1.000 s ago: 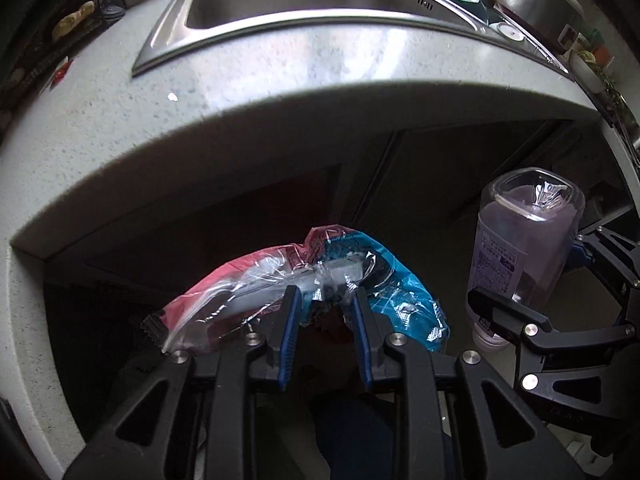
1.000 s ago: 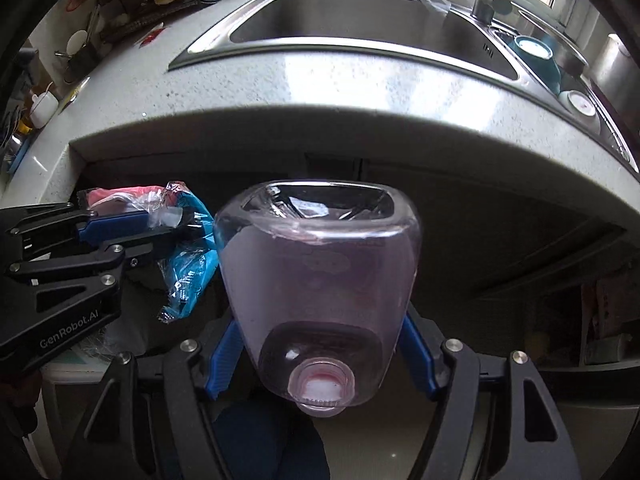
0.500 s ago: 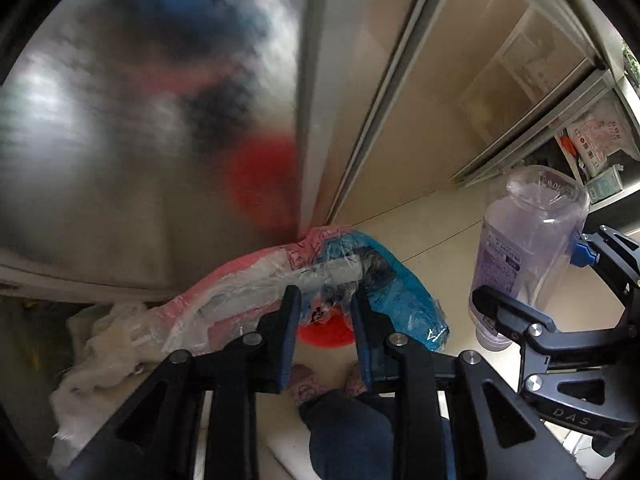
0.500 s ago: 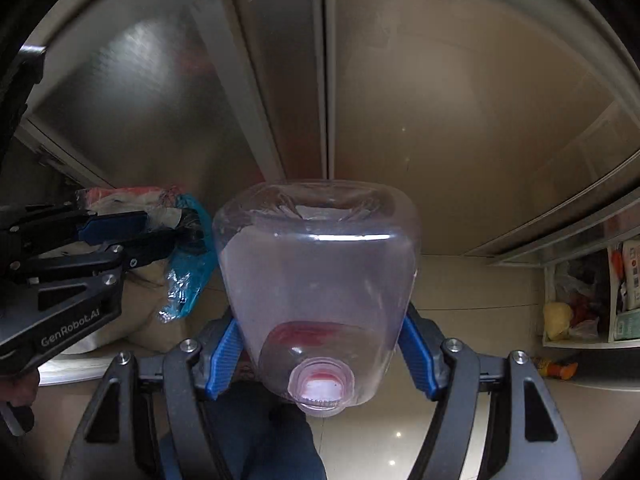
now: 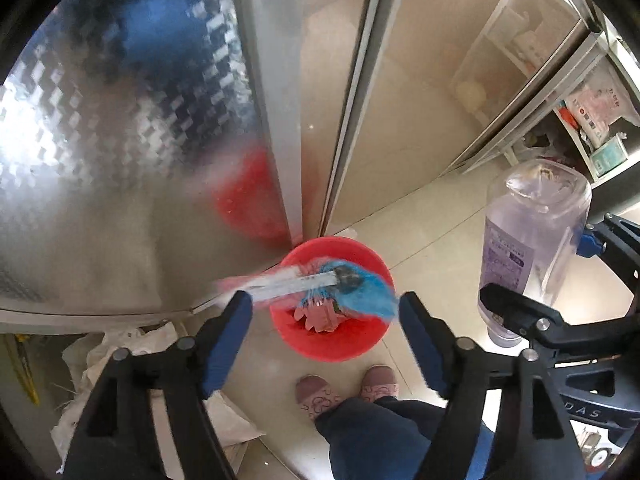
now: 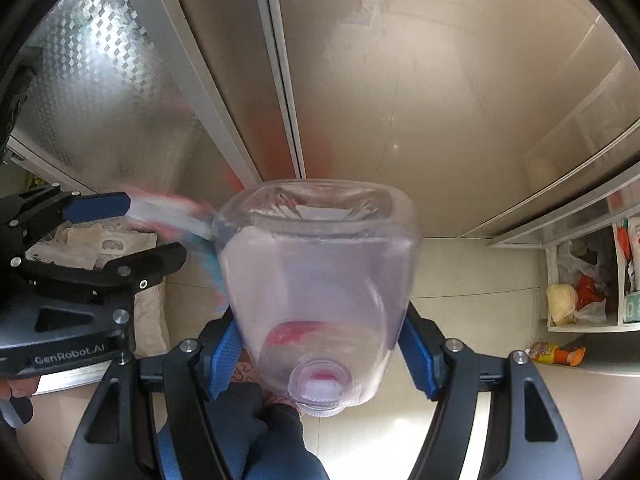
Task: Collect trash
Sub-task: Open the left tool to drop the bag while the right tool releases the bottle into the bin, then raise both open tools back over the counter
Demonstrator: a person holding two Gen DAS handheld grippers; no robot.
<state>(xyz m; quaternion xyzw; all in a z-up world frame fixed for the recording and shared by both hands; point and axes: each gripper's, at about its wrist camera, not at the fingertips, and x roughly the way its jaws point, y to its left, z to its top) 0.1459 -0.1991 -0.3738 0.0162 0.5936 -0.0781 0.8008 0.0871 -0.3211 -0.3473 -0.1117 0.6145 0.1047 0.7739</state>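
The wrapper [image 5: 320, 286], pinched half a second ago, now blurs in free fall over the red bin [image 5: 332, 300]. The left gripper [image 5: 325, 312] has just spread its jaws, nothing between them. The right gripper [image 6: 322, 344] clamps the bottle [image 6: 320, 280] upside down beside the bin; that likely goes in next.

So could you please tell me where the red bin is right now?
In the left wrist view, the red bin stands on the floor below the open left jaws, by the cabinet doors, under the wrapper.
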